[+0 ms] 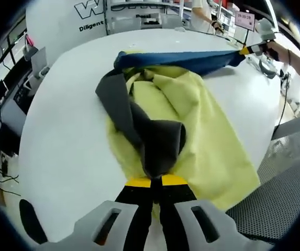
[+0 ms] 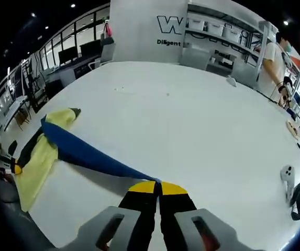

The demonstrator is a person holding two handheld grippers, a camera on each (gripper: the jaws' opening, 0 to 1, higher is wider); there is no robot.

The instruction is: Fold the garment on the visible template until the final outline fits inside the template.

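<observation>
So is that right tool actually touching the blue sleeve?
Touching. In the right gripper view, the right tool is shut on the blue sleeve, whose end runs straight between its yellow tips.

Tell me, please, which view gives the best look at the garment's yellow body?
The left gripper view: the yellow body spreads across the white table, with the grey part pinched in the left gripper. The right gripper view shows just a small yellow bunch beyond the blue sleeve.

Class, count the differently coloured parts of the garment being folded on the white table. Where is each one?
3. The yellow body lies spread on the table; the grey part is pinched in the left claw; the blue part stretches to the right claw.
</observation>
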